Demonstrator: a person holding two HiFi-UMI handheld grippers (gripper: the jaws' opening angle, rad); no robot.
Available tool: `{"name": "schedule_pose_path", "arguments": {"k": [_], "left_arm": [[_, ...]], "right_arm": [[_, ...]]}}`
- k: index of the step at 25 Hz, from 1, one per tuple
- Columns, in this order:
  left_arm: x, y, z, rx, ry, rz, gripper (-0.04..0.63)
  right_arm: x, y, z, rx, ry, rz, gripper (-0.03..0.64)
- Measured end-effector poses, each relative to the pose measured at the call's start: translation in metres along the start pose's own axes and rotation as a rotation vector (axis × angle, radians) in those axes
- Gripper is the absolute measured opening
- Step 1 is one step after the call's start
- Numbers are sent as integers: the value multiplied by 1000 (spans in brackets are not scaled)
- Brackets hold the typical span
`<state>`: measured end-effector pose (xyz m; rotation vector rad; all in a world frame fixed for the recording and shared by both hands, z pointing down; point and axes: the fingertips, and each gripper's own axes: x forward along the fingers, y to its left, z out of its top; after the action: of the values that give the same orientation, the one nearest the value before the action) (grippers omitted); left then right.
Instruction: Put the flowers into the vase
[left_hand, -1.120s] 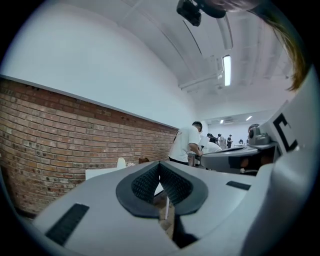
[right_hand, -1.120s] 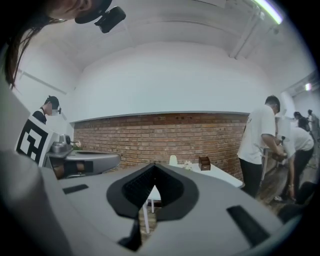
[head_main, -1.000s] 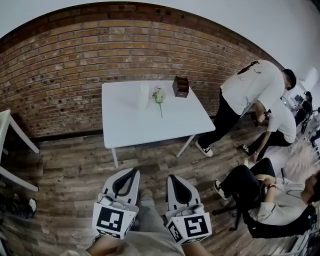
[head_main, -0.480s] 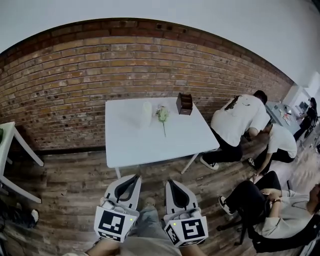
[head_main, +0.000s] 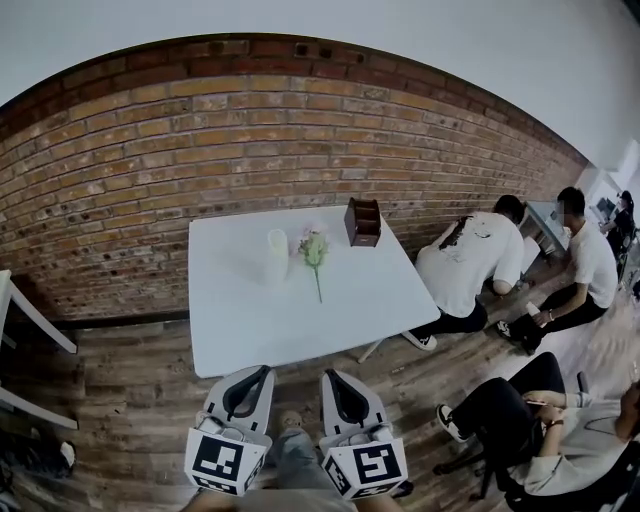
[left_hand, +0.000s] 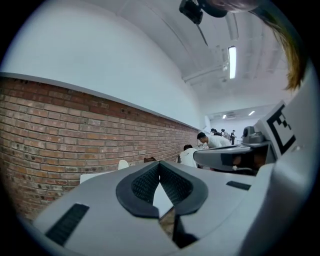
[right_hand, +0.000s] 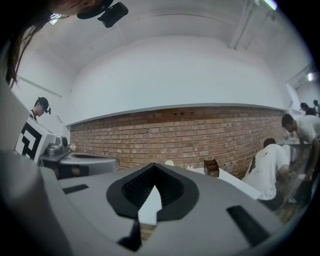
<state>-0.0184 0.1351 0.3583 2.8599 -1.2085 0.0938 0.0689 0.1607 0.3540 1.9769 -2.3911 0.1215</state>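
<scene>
A white vase (head_main: 277, 250) stands upright on the white table (head_main: 250, 330), toward its back. Beside it, to the right, lies a flower bunch (head_main: 314, 250) with pale blooms and a green stem pointing at me. My left gripper (head_main: 262, 371) and right gripper (head_main: 329, 376) are side by side over the wooden floor, just short of the table's near edge, pointing level at it. Both are shut with nothing between the jaws. In the left gripper view the vase (left_hand: 122, 164) shows past the left gripper (left_hand: 160, 165). The vase (right_hand: 169, 163) also shows in the right gripper view, above the right gripper (right_hand: 153, 166).
A brown wooden box (head_main: 362, 222) stands at the table's back right. A brick wall (head_main: 150, 170) runs behind. To the right a person in a white shirt (head_main: 470, 265) crouches by the table, and others (head_main: 520, 400) sit nearby. Another white table (head_main: 25, 325) stands at the left.
Both grippers have come forward toward the table, which now looks nearer and larger. The person at the right who stood bent over is now crouched low.
</scene>
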Motion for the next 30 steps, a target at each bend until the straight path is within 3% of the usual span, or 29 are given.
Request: {"name": "schedule_pose_path", "arguments": {"k": [20, 26, 30], "left_arm": [[167, 80, 9, -47, 63, 49, 9], [197, 93, 4, -52, 37, 67, 9], [205, 100, 0, -61, 63, 80, 9]], "right_arm": [[170, -98, 10, -4, 77, 66, 3], [204, -114, 5, -9, 99, 106, 3], [215, -117, 3, -8, 116, 122, 3]]}}
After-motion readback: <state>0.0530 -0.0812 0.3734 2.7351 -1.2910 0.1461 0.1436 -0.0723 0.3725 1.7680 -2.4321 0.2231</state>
